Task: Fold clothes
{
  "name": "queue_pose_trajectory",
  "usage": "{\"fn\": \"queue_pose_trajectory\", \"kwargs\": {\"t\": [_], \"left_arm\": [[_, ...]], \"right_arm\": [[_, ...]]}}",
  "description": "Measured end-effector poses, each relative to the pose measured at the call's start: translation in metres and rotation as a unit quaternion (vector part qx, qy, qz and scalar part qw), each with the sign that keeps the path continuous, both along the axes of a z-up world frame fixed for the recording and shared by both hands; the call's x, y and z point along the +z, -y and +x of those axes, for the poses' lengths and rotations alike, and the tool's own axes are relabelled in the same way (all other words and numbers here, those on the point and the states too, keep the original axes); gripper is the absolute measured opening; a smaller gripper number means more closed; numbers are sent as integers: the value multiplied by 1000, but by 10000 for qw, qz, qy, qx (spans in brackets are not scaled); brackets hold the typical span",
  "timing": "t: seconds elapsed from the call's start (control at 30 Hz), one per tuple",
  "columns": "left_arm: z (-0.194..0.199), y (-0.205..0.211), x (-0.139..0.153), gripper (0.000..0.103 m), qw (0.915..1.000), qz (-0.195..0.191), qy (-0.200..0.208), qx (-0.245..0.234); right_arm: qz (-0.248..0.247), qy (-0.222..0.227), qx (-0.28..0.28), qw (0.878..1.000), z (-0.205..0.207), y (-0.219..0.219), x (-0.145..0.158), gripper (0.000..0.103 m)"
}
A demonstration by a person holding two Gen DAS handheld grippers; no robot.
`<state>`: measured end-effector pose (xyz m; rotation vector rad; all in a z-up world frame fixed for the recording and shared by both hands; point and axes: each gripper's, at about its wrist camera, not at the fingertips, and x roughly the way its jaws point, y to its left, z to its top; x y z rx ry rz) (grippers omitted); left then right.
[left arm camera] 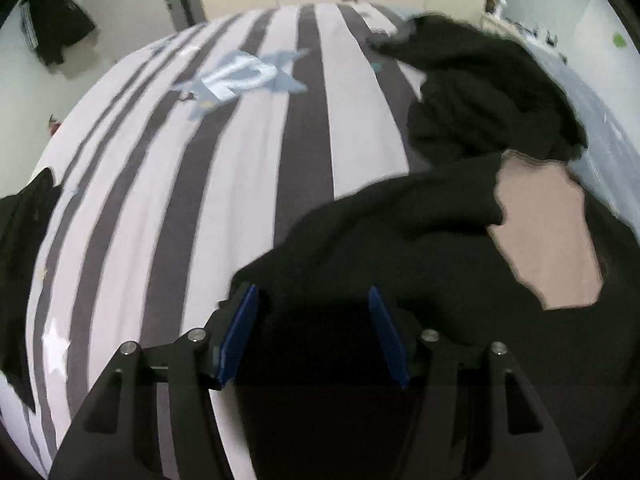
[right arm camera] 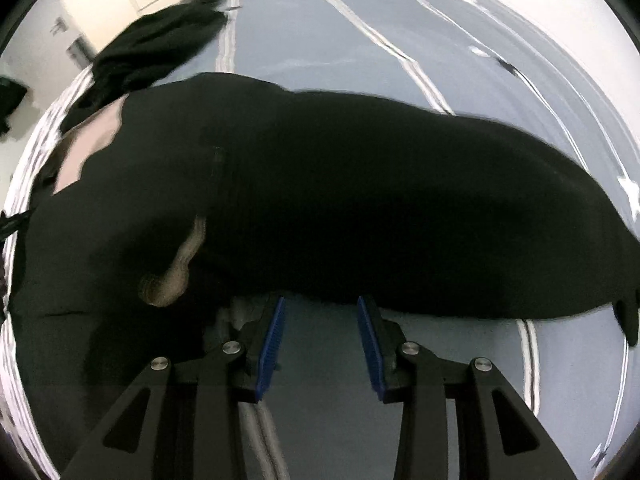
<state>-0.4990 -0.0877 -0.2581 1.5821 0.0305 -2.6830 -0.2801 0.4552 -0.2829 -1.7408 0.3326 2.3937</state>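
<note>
A large black garment point(left arm camera: 400, 240) with a beige lining patch point(left arm camera: 548, 240) lies crumpled on the striped bed cover point(left arm camera: 240, 200). My left gripper point(left arm camera: 312, 290) hovers over the garment's near edge. Its blue pads point(left arm camera: 244, 320) stand apart, with black cloth below them and not pinched. In the right wrist view the same black garment point(right arm camera: 360, 200) spreads across the grey-blue sheet point(right arm camera: 400, 32), and a beige rolled edge point(right arm camera: 176, 268) shows at the left. My right gripper point(right arm camera: 321, 300) sits at the garment's near hem, open, with only sheet visible between its pads point(right arm camera: 274, 340).
A second black heap point(left arm camera: 480, 92) lies further back on the right, seen too in the right wrist view point(right arm camera: 152, 48). A light blue garment point(left arm camera: 240, 76) lies mid-bed. More dark cloth point(left arm camera: 24, 240) hangs over the left edge. A silver suitcase point(left arm camera: 184, 0) and dark hanging clothes point(left arm camera: 52, 28) stand by the far wall.
</note>
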Motion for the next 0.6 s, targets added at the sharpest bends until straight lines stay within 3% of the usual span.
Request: {"fn": "queue_pose_trajectory", "kwargs": {"t": [0.07,0.2,0.27,0.5,0.6], "left_arm": [[11,-4,17,56,9997,214,-91,29],[43,-32,37,56,9995,-4,-177,-275],[52,-33,35,56,9996,-37,-72,-269],[83,-32,25,56,9991,142,342,221],[103,-50,25,56,9987,137,457,167]], "right_arm": [[26,30,-240,9997,7,-15,-4,34],[174,6,-726,9972,18,-50,-2,38],[238,-16,-974,9950,24,-69,-1,45],[484,-111,-1643,9852,43,-150,2,46],[527,-211,-1893,9803,52,-189,4,61]]}}
